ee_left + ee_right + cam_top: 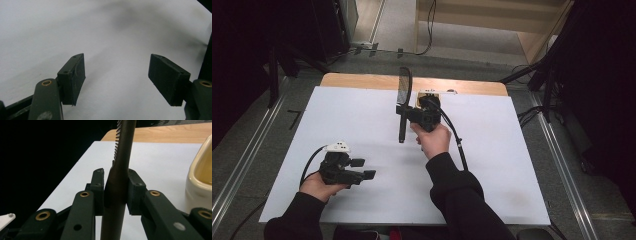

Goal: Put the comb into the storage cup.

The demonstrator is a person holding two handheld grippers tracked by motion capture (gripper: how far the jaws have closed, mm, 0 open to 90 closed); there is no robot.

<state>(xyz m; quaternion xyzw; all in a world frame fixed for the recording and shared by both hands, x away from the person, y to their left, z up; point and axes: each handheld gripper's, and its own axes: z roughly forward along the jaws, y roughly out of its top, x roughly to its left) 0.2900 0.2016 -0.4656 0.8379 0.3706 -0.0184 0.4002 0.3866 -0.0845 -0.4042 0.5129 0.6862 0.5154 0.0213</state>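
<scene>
No text, label, brand, number or sign can be read in any of the views.

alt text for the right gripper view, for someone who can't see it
The right gripper clamps the dark handle of a comb held upright, teeth pointing left. Behind it lie a white table and, at the right edge, a cream dish.
</scene>
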